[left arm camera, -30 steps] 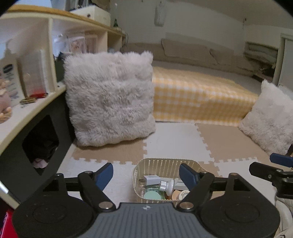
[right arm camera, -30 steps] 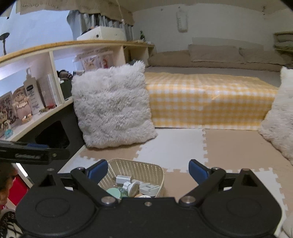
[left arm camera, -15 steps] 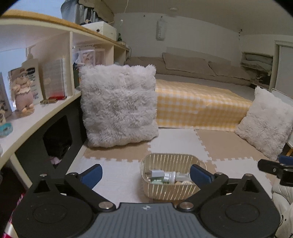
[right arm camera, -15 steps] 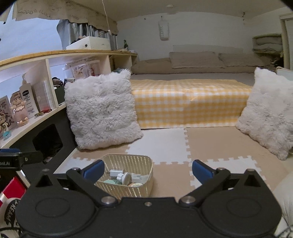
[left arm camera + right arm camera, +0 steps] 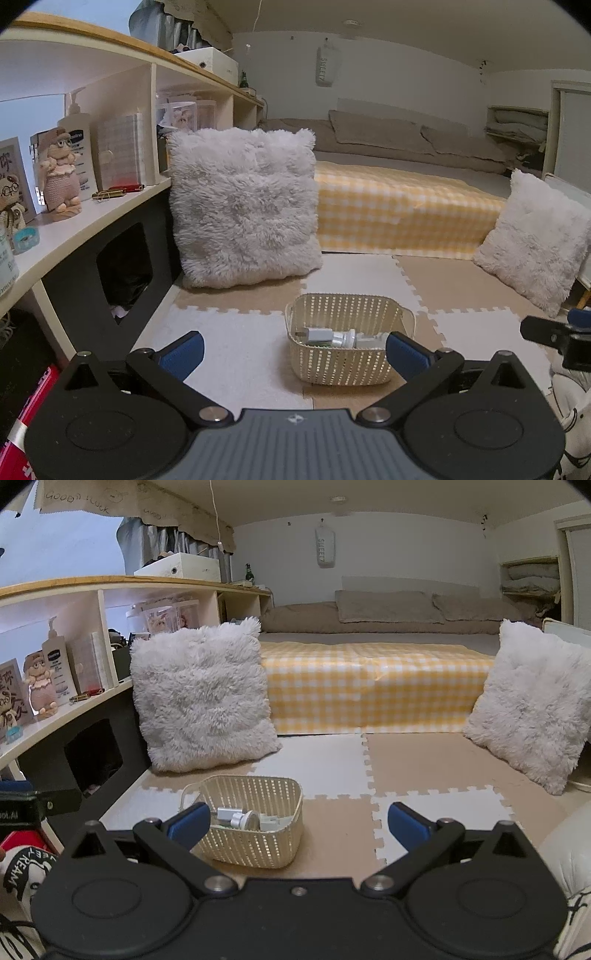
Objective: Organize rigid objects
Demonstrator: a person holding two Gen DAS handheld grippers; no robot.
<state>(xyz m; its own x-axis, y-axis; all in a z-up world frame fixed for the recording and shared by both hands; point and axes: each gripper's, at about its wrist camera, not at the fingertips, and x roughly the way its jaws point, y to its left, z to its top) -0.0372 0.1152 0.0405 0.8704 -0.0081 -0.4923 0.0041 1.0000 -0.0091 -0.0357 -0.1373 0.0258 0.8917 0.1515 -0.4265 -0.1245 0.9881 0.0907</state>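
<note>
Both sets of jaws stood spread wide with nothing between their blue pads: the left gripper (image 5: pixel 293 349) had just been opening during the last second, and the right gripper (image 5: pixel 298 823) had just been widening too. Neither touched anything. A cream slatted basket (image 5: pixel 334 363) sat on the floor mat (image 5: pixel 236 343), a puzzle-edged foam surface of white and tan squares, and it lay ahead of the left gripper toward that gripper's right pad. In the right wrist view the same basket (image 5: pixel 258 843) stood just behind the left pad of the right gripper. Inside the basket lay several small hard items, among them a white plug adapter (image 5: pixel 319 334) and a small white bottle (image 5: pixel 345 338) on its side; the others were too hidden by the basket wall to tell apart. Behind the basket a fluffy grey cushion (image 5: pixel 242 208) leaned upright against a dark cabinet, next to a low bed (image 5: pixel 402 212) covered in a yellow checked sheet. A 2nd fluffy cushion (image 5: pixel 535 240) rested at the right. On the shelf (image 5: pixel 85 221) at the left stood a pump bottle of lotion (image 5: pixel 79 147) and a small doll figure (image 5: pixel 61 173) close beside it.
</note>
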